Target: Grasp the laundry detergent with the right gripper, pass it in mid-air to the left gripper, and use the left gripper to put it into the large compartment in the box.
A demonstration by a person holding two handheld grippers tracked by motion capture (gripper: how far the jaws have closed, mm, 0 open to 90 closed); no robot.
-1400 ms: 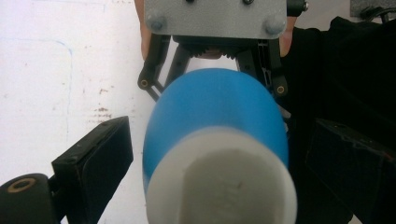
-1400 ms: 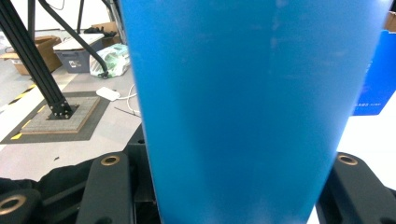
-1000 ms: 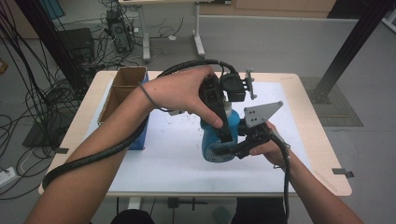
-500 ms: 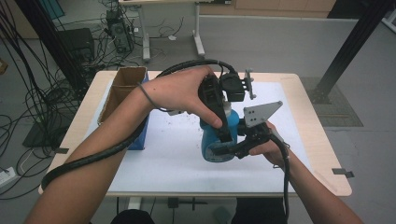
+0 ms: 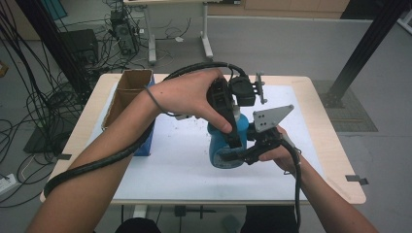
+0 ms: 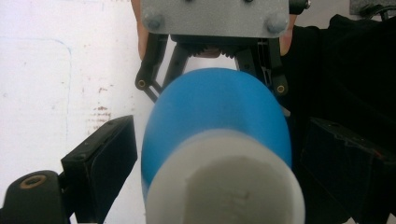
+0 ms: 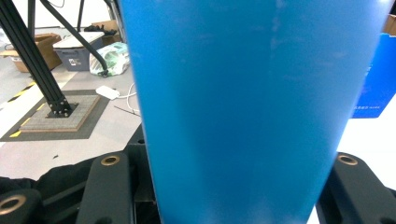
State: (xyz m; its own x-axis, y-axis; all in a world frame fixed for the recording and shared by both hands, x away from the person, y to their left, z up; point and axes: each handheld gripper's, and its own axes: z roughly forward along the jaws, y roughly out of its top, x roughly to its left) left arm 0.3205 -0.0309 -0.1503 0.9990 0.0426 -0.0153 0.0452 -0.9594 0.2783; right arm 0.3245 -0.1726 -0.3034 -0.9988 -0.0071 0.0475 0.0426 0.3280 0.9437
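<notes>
High view shows a blue bottle [image 5: 222,145] held up over the middle of the white-covered table [image 5: 184,170], clear of its surface, with both grippers on or around it. The right gripper [image 5: 245,154] comes in from the table's near right side and clamps the lower body of the bottle; its grey three-cornered plate [image 5: 269,118] stands above it. In the right gripper view the blue wall of the bottle [image 7: 252,107] sits tight between the two black jaws, pressed on both sides.

The left gripper [image 5: 228,124] reaches down from above over the bottle's upper end, the person's left hand [image 5: 187,97] wrapped around its body. In the left gripper view the bottle's white cap [image 6: 226,186] and blue shoulder lie between the jaws, which stand spread with a visible gap on each side; they have just been closing a little around it without pressing on it.

A brown cardboard box [image 5: 127,94] stands at the table's far left corner, well apart from the bottle.
</notes>
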